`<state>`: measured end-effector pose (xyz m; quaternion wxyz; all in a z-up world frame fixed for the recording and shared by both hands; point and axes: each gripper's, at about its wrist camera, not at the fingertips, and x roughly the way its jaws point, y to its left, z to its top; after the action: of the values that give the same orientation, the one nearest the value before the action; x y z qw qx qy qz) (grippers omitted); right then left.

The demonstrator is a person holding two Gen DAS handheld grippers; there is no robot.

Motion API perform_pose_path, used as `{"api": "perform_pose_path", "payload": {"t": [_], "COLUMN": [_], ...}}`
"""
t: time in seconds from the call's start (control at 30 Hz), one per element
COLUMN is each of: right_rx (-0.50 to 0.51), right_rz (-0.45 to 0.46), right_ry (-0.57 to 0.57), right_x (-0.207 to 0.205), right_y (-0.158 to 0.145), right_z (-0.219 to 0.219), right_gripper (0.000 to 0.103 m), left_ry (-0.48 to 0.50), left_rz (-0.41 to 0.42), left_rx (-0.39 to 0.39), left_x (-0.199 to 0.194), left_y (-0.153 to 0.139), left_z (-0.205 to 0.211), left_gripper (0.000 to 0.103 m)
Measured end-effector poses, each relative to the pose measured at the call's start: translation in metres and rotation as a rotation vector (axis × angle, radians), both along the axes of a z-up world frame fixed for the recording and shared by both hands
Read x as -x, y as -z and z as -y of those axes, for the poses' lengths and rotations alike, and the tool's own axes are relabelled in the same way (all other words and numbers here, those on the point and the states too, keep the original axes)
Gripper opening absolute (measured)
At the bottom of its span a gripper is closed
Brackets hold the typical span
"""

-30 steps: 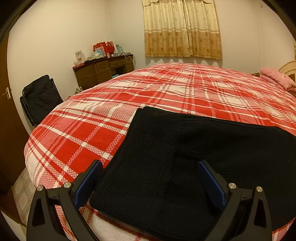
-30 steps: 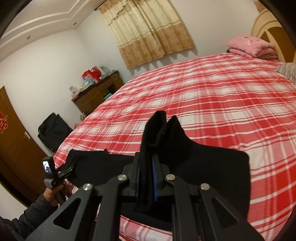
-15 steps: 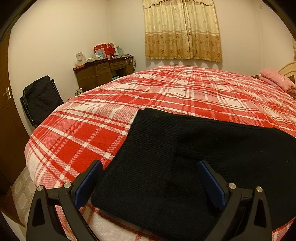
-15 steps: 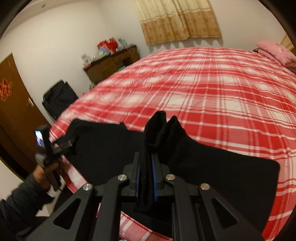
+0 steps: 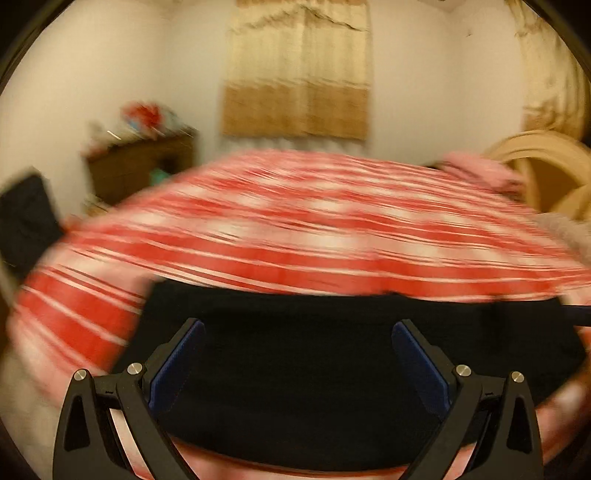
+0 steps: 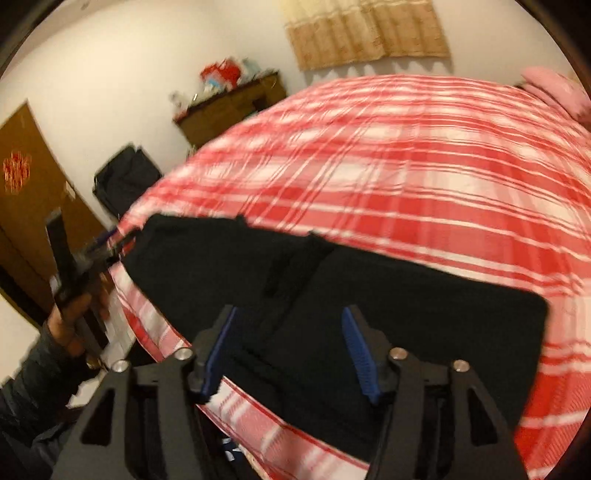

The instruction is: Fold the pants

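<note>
- On the near edge of the bed with the red-and-white plaid cover, the black knit pants lie folded flat, a wide dark slab running along the mattress edge.
- From my right wrist view, the right gripper hangs just above the near part of the pants; its jaws are opening, the blue pads apart and pressing on nothing, with cloth showing in the gap below them.
- A ridge of the fabric stands just beyond the right gripper's fingertips, where two layers overlap.
- In my left wrist view, the left gripper is spread wide, its blue pads clear of the cloth, with the black knit pants filling the space under and between them.
- That view is badly smeared, so I cannot tell whether the left fingertips brush the fabric.
- Seen from the right wrist, the left gripper sits at the far left corner of the pants, held by a hand in a dark sleeve.
- Past the bed stand a brown wooden dresser and a beige curtain.
</note>
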<state>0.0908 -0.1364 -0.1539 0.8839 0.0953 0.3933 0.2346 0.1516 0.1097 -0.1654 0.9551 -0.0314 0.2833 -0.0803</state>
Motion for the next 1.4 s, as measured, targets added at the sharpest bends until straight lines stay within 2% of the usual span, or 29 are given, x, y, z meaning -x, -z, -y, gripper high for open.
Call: {"api": "perform_pose_path", "payload": {"t": [0.07,0.17,0.2,0.3,0.47,0.57,0.6,0.63,0.73,0.8,1.0,1.17,1.33,1.37,1.4], "right_rx": [-0.038,-0.089,-0.101,-0.146,-0.164,-0.147,-0.14,-0.145,-0.177,-0.18,-0.184,-0.154,-0.099,-0.078,-0.053], "right_rz": [0.006,0.017,0.017,0.008,0.047,0.063,0.065,0.057,0.044,0.054,0.131,0.17,0.108,0.071,0.04], "right_ry": [0.074,0.216,0.255,0.331,0.38,0.379,0.387,0.393,0.414,0.425,0.433,0.33,0.184,0.16,0.152], "right_x": [0.007,0.018,0.02,0.019,0.02,0.021,0.021,0.021,0.023,0.026,0.035,0.035,0.028,0.024,0.02], "right_y": [-0.003,0.0,0.003,0.009,0.011,0.013,0.014,0.016,0.021,0.021,0.009,0.004,0.016,0.021,0.028], "right_z": [0.025,0.068,0.078,0.1,0.111,0.111,0.112,0.113,0.123,0.126,0.126,0.105,0.076,0.07,0.067], "right_gripper": [0.069,0.069,0.069,0.071,0.071,0.071,0.071,0.071,0.071,0.071,0.071,0.075,0.075,0.075,0.075], "left_ry": [0.084,0.174,0.204,0.265,0.304,0.297,0.302,0.316,0.322,0.321,0.265,0.239,0.225,0.227,0.225], "left_rz": [-0.053,-0.098,-0.114,-0.172,-0.261,-0.266,-0.263,-0.265,-0.274,-0.267,-0.236,-0.263,-0.266,-0.263,-0.262], "left_rx": [0.069,0.07,0.071,0.068,0.075,0.054,0.047,0.048,0.058,0.102,0.118,0.11,0.096,0.095,0.088], "left_x": [-0.006,-0.014,-0.018,-0.03,-0.041,-0.041,-0.04,-0.038,-0.036,-0.032,-0.028,-0.034,-0.035,-0.035,-0.034], "left_y": [0.005,0.011,0.013,0.021,0.038,0.042,0.042,0.042,0.038,0.032,0.02,0.035,0.044,0.045,0.045], "left_z": [0.028,0.075,0.09,0.127,0.17,0.181,0.183,0.184,0.178,0.171,0.146,0.141,0.143,0.143,0.143], "left_gripper": [0.102,0.1,0.098,0.078,0.072,0.056,0.044,0.021,0.012,0.012,0.012,0.012,0.014,0.016,0.021]}}
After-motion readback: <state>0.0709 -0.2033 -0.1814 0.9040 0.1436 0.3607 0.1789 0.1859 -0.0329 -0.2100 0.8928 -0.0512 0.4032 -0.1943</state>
